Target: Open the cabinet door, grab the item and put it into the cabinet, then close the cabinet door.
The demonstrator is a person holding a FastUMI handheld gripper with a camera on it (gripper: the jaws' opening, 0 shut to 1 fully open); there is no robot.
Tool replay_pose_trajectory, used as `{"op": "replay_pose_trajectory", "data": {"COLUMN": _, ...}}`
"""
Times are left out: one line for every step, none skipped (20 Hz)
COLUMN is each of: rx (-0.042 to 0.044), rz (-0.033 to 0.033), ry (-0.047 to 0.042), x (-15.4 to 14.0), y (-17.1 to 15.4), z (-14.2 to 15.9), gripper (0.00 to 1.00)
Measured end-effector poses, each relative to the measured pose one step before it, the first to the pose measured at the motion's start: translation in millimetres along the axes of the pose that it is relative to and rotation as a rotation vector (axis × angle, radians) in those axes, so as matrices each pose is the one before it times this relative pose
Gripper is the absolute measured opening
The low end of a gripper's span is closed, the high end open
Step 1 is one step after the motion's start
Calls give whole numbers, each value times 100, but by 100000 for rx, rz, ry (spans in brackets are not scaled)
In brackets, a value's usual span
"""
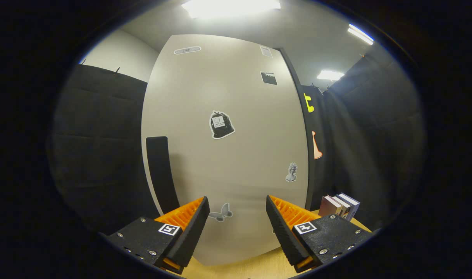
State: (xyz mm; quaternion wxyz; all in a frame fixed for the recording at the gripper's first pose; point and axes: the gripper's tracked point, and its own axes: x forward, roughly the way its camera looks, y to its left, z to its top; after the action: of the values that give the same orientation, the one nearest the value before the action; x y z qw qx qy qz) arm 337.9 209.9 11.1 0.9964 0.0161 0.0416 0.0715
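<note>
While the cabinet door (228, 155) stands shut and fills the space straight ahead, the gripper (238, 217) faces it square with its fingers spread apart and nothing between them. Key relation: the door's dark handle (161, 174) lies ahead and off to the left of the left finger (189, 223), near the door's left edge, so the hinge is probably on the right. The handle is a long bar, its long axis running up and down, roughly parallel to that edge. To take it, I judge the fingers need to shift left and forward so the bar passes between them, one finger on either side of it; the present gap looks wide enough. The door itself is tall, long axis vertical, its flat face turned toward the fingers and carrying several small stickers. Beyond the right finger (282, 224), beside the cabinet's right edge, a few books (338, 207) stand upright on the wooden tabletop (240, 269); likely the item to stow. Task reads as at its start: door not yet opened.
</note>
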Motion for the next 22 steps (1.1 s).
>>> {"op": "replay_pose_trajectory", "data": {"rx": 654, "rz": 275, "ry": 333, "x": -85, "y": 98, "z": -90, "gripper": 91}}
{"op": "replay_pose_trajectory", "data": {"rx": 569, "rz": 301, "ry": 632, "x": 34, "y": 32, "z": -183, "gripper": 91}}
{"op": "replay_pose_trajectory", "data": {"rx": 394, "rz": 249, "ry": 452, "x": -33, "y": 28, "z": -120, "gripper": 91}}
{"op": "replay_pose_trajectory", "data": {"rx": 147, "rz": 103, "ry": 199, "x": 18, "y": 47, "z": -58, "gripper": 91}}
{"op": "replay_pose_trajectory", "data": {"rx": -87, "rz": -37, "ry": 24, "x": -61, "y": -29, "z": 56, "gripper": 91}}
{"op": "replay_pose_trajectory", "data": {"rx": -179, "rz": 10, "ry": -75, "x": -76, "y": -2, "z": 126, "gripper": 91}}
{"op": "replay_pose_trajectory", "data": {"rx": -44, "rz": -52, "ry": -280, "x": -109, "y": -48, "z": 141, "gripper": 91}}
{"op": "replay_pose_trajectory", "data": {"rx": -22, "rz": -159, "ry": -354, "x": 11, "y": -22, "z": 126, "gripper": 91}}
{"op": "replay_pose_trajectory", "data": {"rx": 42, "rz": -500, "ry": -132, "x": -128, "y": -145, "z": 191, "gripper": 91}}
{"op": "replay_pose_trajectory", "data": {"rx": -62, "rz": -525, "ry": -265, "x": -154, "y": -150, "z": 128, "gripper": 91}}
{"op": "replay_pose_trajectory", "data": {"rx": -195, "rz": -547, "ry": -669, "x": -236, "y": -184, "z": 285, "gripper": 91}}
{"op": "replay_pose_trajectory", "data": {"rx": -502, "rz": -514, "ry": -857, "x": -180, "y": -191, "z": 104, "gripper": 91}}
{"op": "replay_pose_trajectory", "data": {"rx": -823, "rz": -684, "ry": -592, "x": -348, "y": -328, "z": 192, "gripper": 91}}
{"op": "replay_pose_trajectory", "data": {"rx": -888, "rz": -833, "ry": -566, "x": -704, "y": -491, "z": 216, "gripper": 91}}
{"op": "replay_pose_trajectory", "data": {"rx": -730, "rz": -739, "ry": -466, "x": -597, "y": -404, "z": 177, "gripper": 91}}
{"op": "replay_pose_trajectory", "data": {"rx": -481, "rz": -741, "ry": -651, "x": -738, "y": -421, "z": 221, "gripper": 91}}
{"op": "replay_pose_trajectory", "data": {"rx": -226, "rz": -825, "ry": -371, "x": -540, "y": -374, "z": 157, "gripper": 91}}
{"op": "replay_pose_trajectory", "data": {"rx": -63, "rz": -1037, "ry": -220, "x": -677, "y": -443, "z": 76, "gripper": 91}}
{"op": "replay_pose_trajectory", "data": {"rx": 32, "rz": -1104, "ry": -203, "x": -471, "y": -480, "z": 78, "gripper": 91}}
{"op": "replay_pose_trajectory", "data": {"rx": -69, "rz": -1125, "ry": -127, "x": -688, "y": -480, "z": 59, "gripper": 91}}
{"op": "replay_pose_trajectory", "data": {"rx": -136, "rz": -1358, "ry": 134, "x": -506, "y": -604, "z": 6, "gripper": 91}}
{"op": "replay_pose_trajectory", "data": {"rx": 8, "rz": -1301, "ry": -85, "x": -566, "y": -951, "z": 181, "gripper": 91}}
